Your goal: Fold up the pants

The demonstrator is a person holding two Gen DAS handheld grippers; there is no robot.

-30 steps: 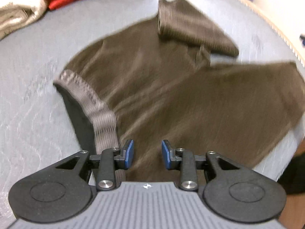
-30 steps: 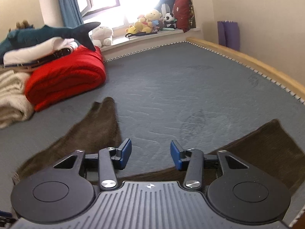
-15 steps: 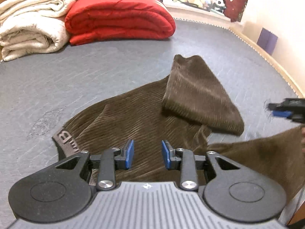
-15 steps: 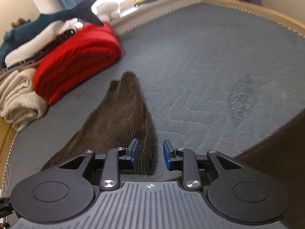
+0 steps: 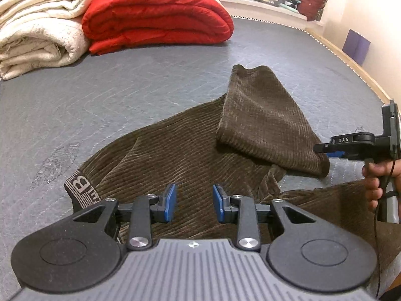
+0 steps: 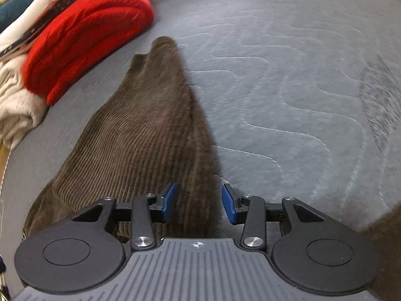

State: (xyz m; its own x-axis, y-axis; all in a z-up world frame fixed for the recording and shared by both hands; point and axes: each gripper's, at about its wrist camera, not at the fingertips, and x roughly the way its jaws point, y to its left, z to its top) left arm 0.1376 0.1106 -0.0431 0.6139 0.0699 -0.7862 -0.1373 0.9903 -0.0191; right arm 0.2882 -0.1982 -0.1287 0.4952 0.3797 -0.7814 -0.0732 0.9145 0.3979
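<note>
Only the left wrist view shows the brown corduroy pants [image 5: 190, 150] whole on the grey quilted bed [image 5: 125, 95]: ribbed waistband [image 5: 80, 188] near left, one leg folded back. The left claw [image 5: 193, 202] hovers narrowly open, empty. The right claw [image 6: 198, 200], jaws just closing, straddles that folded leg [image 6: 140, 125] without pinching it.

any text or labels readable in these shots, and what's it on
"DAS" in pale letters on the black arm of the right gripper, seen from the left wrist.
A large pale "B" on the grey waistband of the brown pants; the smaller letters beside it are too cut off to read.
</note>
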